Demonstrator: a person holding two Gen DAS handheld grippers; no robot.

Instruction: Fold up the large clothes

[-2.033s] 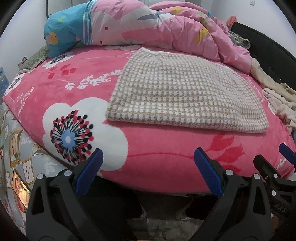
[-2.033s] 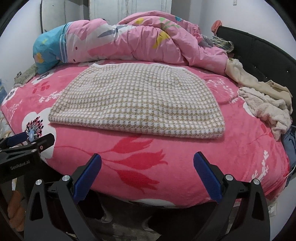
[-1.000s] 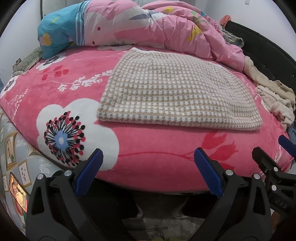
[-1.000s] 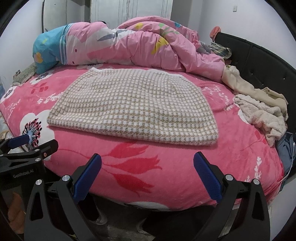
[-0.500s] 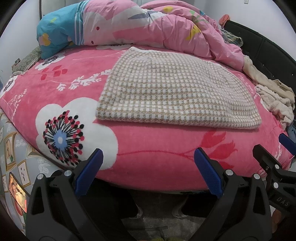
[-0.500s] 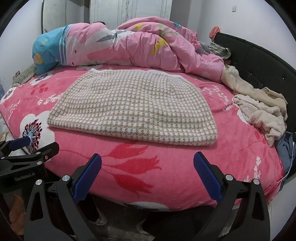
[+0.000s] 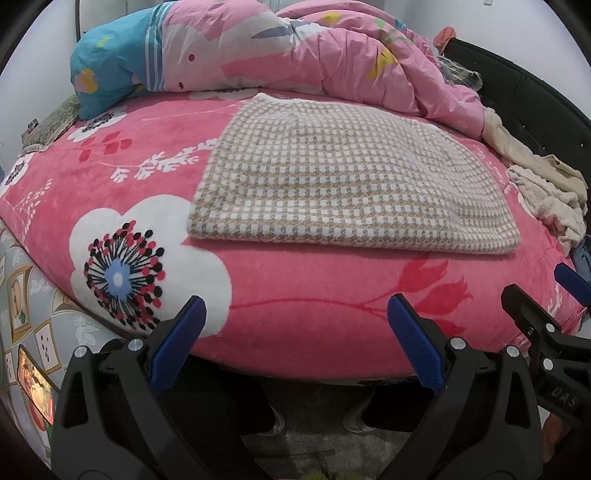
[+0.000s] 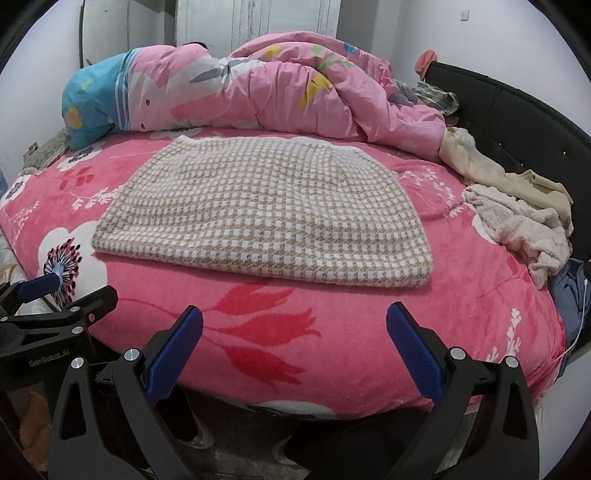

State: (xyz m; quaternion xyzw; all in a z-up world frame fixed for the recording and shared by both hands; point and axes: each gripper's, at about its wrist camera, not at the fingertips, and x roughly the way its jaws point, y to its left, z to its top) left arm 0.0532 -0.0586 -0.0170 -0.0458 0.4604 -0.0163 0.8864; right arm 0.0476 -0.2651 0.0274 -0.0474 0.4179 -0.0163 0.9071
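Looking along the left gripper (image 7: 295,339), its jaws are standing spread and empty short of the bed's edge. A checked knit garment (image 7: 347,184) is lying folded flat on the pink floral blanket (image 7: 303,295), with a bunched pink duvet (image 7: 295,51) behind it and cream clothes (image 7: 546,188) crowding the right.

Switching to the right wrist view, the right gripper (image 8: 295,339) is also gaping, holding nothing. A black headboard (image 8: 517,122) is curving along the right, white walls (image 8: 369,22) behind.
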